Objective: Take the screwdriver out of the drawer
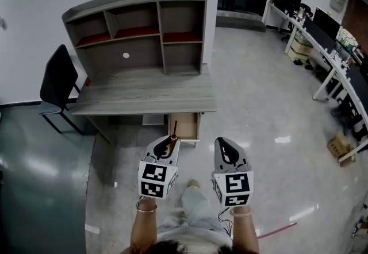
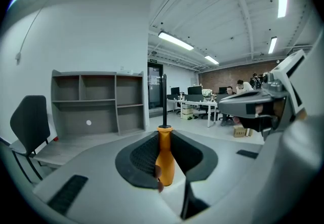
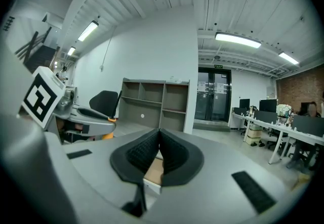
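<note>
Head view: left gripper (image 1: pixel 166 145) is held low in front of the grey wood-grain desk with a shelf hutch (image 1: pixel 144 96) and is clamped on the orange-handled screwdriver with a black metal shaft (image 1: pixel 172 135), shaft pointing up toward the desk edge. Left gripper view confirms it: the left gripper (image 2: pixel 163 141) has its jaws partway closed, with the black ribbed pads pressing both sides of the screwdriver (image 2: pixel 165 159) handle, tool upright. The light wooden drawer (image 1: pixel 187 126) under the desk's right end hangs pulled out and open; the screwdriver is already clear of it, just on the near side and above. The right gripper (image 1: pixel 227 147) is level with the left, out in front of the desk, apart from the drawer; in the right gripper view its (image 3: pixel 159 148) jaw tips meet with nothing between them, and only the drawer (image 3: pixel 153 171) shows behind. Step looks like the carry-away after extraction, so the task is nearly done. The next move probably needs a steady grip and a place to set the tool down, likely the bare desktop, keeping the shaft off the desk's front edge. The open drawer front is the nearest snag. There's plenty of open glossy grey floor (image 1: pixel 270 109) right of the desk; a black chair (image 1: pixel 57 81) stands at the desk's left, well apart.
</note>
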Motion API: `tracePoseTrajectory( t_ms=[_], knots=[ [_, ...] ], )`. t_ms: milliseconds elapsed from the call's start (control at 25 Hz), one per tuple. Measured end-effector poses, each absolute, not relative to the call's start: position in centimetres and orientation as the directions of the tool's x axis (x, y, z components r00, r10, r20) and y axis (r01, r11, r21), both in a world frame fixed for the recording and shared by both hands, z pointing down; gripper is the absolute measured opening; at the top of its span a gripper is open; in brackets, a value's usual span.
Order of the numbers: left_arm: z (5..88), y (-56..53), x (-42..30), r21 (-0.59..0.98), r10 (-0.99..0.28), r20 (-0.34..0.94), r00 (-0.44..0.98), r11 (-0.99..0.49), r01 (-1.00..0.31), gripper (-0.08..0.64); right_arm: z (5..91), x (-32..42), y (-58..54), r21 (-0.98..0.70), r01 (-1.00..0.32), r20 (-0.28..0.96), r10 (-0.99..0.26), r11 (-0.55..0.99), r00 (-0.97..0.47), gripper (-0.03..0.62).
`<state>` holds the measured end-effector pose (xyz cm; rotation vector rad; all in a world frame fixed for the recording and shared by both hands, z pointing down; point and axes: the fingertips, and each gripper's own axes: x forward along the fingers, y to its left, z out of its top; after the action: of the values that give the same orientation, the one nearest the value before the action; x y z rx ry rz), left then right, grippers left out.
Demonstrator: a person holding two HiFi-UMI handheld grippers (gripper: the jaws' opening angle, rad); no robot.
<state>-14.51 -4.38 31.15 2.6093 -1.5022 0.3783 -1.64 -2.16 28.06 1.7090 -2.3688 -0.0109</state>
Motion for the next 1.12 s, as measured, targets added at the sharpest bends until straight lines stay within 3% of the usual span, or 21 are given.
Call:
tracePoseTrajectory(
  t_ms=[1120],
  knots=[
    [23.8,8.5,-14.2,-0.015,-0.838,0.173,0.517,-0.527,-0.85,0.08,24.4,-4.0,7.4,0.171,-0.902,0.106,-0.918,0.396,-0.383,0.026]
  ],
)
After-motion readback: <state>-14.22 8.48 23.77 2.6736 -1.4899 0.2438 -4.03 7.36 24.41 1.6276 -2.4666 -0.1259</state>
